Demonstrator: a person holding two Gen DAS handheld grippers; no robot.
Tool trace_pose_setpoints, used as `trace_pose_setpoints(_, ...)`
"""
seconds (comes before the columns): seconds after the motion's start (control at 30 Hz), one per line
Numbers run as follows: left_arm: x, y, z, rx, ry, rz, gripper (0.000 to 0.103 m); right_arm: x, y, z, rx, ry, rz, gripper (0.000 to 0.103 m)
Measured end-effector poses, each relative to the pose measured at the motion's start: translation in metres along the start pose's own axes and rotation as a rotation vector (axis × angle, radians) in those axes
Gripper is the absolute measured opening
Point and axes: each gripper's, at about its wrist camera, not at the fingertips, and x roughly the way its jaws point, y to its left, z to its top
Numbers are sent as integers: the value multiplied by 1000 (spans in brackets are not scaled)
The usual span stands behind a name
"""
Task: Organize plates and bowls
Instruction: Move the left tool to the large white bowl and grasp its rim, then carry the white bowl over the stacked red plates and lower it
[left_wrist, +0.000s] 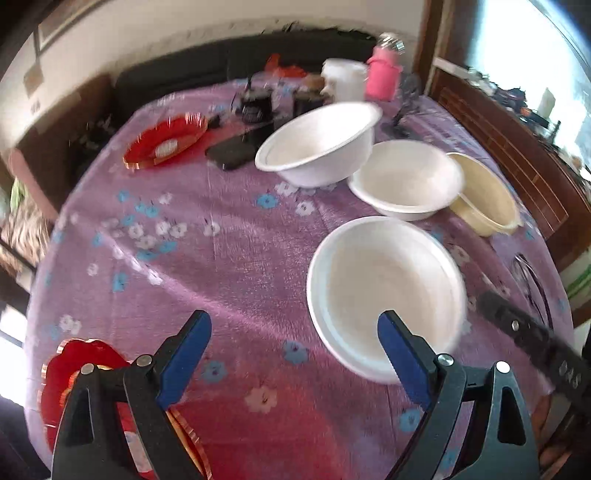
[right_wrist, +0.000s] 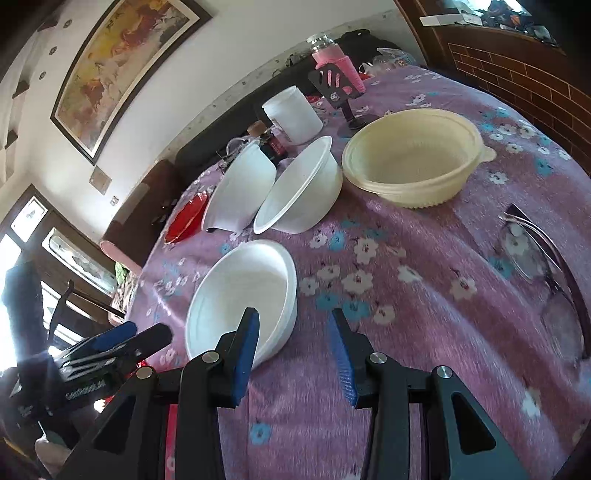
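Three white bowls and a cream bowl sit on the purple flowered tablecloth. The nearest white bowl (left_wrist: 384, 291) (right_wrist: 242, 295) lies just ahead of both grippers. A second white bowl (left_wrist: 406, 177) (right_wrist: 301, 186) and a tilted third (left_wrist: 317, 142) (right_wrist: 240, 190) stand behind it, next to the cream bowl (left_wrist: 487, 194) (right_wrist: 412, 155). Red plates lie at the far left (left_wrist: 166, 142) (right_wrist: 184, 218) and under my left gripper (left_wrist: 74, 373). My left gripper (left_wrist: 293, 356) is open and empty. My right gripper (right_wrist: 295, 350) is open, its left finger over the nearest bowl's rim.
At the table's far end stand a white tub (right_wrist: 293, 114), a pink-sleeved jar (right_wrist: 334, 61), a phone stand (right_wrist: 338, 86) and dark items (left_wrist: 255, 103). A black phone (left_wrist: 232, 151) lies by the far red plate. Glasses (right_wrist: 543, 254) lie at the right. A brick-pattern cabinet (right_wrist: 517, 81) borders the table.
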Motion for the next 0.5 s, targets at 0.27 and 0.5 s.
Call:
trace_pose_setpoints(0.27, 38, -2, 2, -55, 83, -91, 29, 37, 1, 0, -13, 87, 22, 10)
trace_pose_setpoints(0.5, 18, -9, -16, -14, 46, -104, 19, 13, 8, -10, -26, 53, 63, 8)
